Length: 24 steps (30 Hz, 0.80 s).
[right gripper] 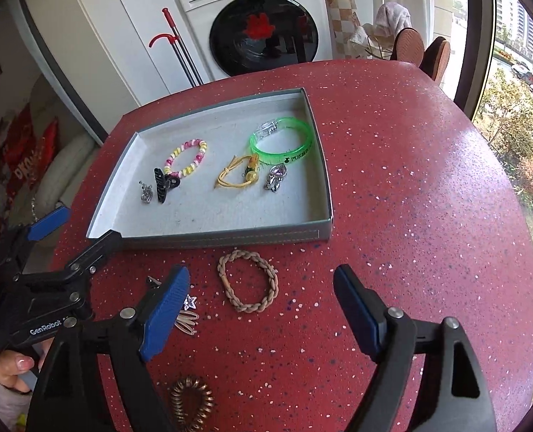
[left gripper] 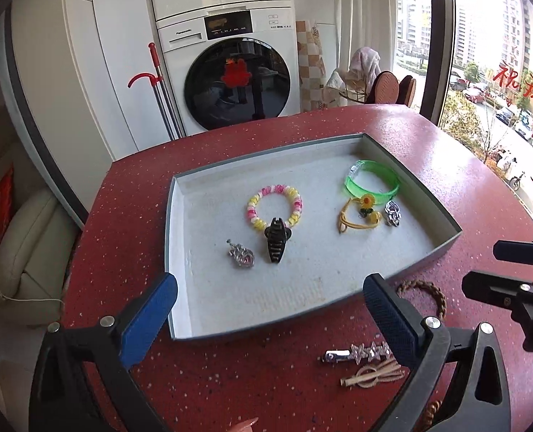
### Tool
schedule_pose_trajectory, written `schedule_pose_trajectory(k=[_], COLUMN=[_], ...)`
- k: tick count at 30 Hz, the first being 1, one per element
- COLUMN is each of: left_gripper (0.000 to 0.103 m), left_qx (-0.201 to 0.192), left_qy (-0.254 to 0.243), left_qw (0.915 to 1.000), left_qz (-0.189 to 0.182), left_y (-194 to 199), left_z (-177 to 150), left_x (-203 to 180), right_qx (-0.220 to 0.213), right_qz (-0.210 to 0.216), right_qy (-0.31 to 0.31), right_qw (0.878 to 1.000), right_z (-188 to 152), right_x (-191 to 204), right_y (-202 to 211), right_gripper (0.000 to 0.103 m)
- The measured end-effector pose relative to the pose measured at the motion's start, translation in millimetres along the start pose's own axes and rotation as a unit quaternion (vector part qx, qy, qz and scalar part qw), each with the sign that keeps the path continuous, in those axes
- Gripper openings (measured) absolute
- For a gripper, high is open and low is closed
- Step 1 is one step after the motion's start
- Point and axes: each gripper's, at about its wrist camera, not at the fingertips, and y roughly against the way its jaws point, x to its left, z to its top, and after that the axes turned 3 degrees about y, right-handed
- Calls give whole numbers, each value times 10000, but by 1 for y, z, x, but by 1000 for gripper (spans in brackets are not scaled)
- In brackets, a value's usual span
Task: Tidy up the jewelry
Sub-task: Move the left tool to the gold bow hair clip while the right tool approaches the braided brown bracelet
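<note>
Six pieces of jewelry lie inside the shallow grey tray [right gripper: 209, 241] on the red speckled desk [right gripper: 410, 216]. At the tray's left: a pink-and-yellow beaded bracelet [left gripper: 274, 206], a black hair clip [left gripper: 276, 239] overlapping the bracelet's near edge, and a small silver charm [left gripper: 240, 254] just beside the clip. At the tray's right: a green bangle [left gripper: 372, 179], a yellow cord with a flower ornament [left gripper: 360, 212] just in front of it, and a second silver charm [left gripper: 392, 213] beside the cord.

Four pieces lie on the desk outside the tray. A braided tan band [right gripper: 248, 280] sits just in front of the tray's near wall. A silver star hairpin [left gripper: 356, 353] and a beige looped tie [left gripper: 372, 374] lie close together to its left. A brown coiled hair tie [right gripper: 191, 404] lies nearest the right wrist camera.

Left claw [left gripper: 270, 309]: spread wide, holding nothing, hovering over the tray's near edge. Right claw [right gripper: 263, 309]: spread wide, holding nothing, above the desk with the braided band between its fingers in view; contact with the band is not seen.

A washing machine [left gripper: 230, 54] stands behind the desk.
</note>
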Motion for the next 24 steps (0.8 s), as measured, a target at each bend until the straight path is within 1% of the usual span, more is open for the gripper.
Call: schedule_pose_trajectory(k=[4,6,8,11,14,22,24], left_gripper=[103,103,103,103,103,103,103], left_qx=[112,199,354,678,808,865,914], left_qy=[121,176,255,539,821,788,773], left_qw=[9997,9995,9989,9959,9928,9930,9926], left_qz=[-155,-142,-185,-268,-339,-190,-188], left_y=[10,11,8,1,-3,-14,-16], left_z=[-21,-31,-40,-52,-61,-63,-64], left_x=[1,2,2,4,3,-4,-3], right_qx=[91,137,160,209,249,329,344], right_qz=[-5,-47,-117,-176,-179,-270,-271], right_qy=[-80,-81,-50,-56,-92,23,25], right_qw=[9999,9999,9998,9996,9995,9991,9990], right_z=[-12,-18,-22,-26,-28,-26,-25], right_x=[-4,-6,-6,-8,-11,-12,-12], right_y=[0,-2,-3,-6,-10,-22,-26], right_gripper=[84,84,84,84,84,84,82])
